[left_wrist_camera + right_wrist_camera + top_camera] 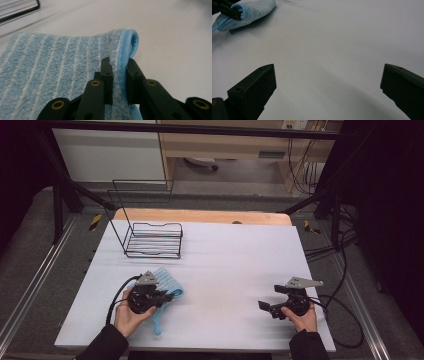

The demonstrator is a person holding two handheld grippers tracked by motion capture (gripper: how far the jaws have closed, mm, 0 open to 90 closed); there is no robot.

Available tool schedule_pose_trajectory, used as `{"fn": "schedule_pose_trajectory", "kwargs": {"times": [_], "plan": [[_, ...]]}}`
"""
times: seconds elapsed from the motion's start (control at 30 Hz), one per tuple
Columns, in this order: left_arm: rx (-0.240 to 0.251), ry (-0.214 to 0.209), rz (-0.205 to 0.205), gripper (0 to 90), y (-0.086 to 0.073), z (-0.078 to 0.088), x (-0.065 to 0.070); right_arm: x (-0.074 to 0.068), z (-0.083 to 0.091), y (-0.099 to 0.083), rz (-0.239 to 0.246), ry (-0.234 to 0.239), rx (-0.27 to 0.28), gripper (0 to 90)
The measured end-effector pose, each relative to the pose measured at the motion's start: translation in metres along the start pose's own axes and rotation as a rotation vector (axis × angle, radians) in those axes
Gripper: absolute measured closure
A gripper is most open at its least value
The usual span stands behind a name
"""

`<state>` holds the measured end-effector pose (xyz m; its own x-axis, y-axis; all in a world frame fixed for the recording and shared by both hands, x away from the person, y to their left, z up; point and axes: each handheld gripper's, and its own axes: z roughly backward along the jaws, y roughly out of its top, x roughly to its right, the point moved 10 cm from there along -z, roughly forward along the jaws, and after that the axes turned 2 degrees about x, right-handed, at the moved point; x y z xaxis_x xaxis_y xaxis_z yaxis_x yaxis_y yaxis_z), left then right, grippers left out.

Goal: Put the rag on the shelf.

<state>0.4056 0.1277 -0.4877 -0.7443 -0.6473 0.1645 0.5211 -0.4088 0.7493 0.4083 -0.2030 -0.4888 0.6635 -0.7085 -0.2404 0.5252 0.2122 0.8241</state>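
A light blue striped towel (pixel 164 280) lies on the white table sheet (pixel 230 255) at the front left, with one hem lifted and curled over. My left gripper (pixel 171 295) is shut on that hem; in the left gripper view the two black jaws (pixel 119 68) pinch the towel's (pixel 50 67) folded edge between them. My right gripper (pixel 269 298) rests at the front right, open, with bare sheet between its jaws (pixel 328 82). From there, the towel (pixel 254 10) shows at the top left, held by the other gripper's black jaw.
A black wire rack (pixel 152 240) stands at the back left of the sheet, just beyond the towel; its corner shows in the left gripper view (pixel 20 11). A wooden edge (pixel 200 215) runs behind the sheet. Cables trail off the right side (pixel 340 310).
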Motion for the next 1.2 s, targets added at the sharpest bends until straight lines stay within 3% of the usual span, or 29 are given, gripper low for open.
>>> {"fn": "schedule_pose_trajectory", "kwargs": {"times": [0.37, 0.63, 0.77, 0.87, 1.2], "plan": [[0.000, -0.089, -0.051, 78.5, 0.000, -0.009, 0.034, 0.000, 0.000, 0.000, -0.002, 0.000, -0.001, 0.8], [-0.059, -0.098, -0.079, 75.2, -0.011, -0.019, 0.042, -0.001, -0.001, -0.001, -0.003, 0.000, -0.005, 0.9], [-0.049, -0.092, -0.092, 66.9, -0.010, -0.014, 0.042, -0.001, -0.001, -0.001, -0.002, -0.002, -0.010, 0.9], [-0.029, -0.075, -0.098, 50.6, -0.007, -0.006, 0.039, -0.001, -0.002, -0.001, -0.006, 0.000, -0.008, 1.1], [0.039, 0.012, -0.052, 24.2, 0.000, 0.023, 0.005, -0.008, -0.008, 0.003, 0.008, -0.003, -0.013, 1.2]]}}
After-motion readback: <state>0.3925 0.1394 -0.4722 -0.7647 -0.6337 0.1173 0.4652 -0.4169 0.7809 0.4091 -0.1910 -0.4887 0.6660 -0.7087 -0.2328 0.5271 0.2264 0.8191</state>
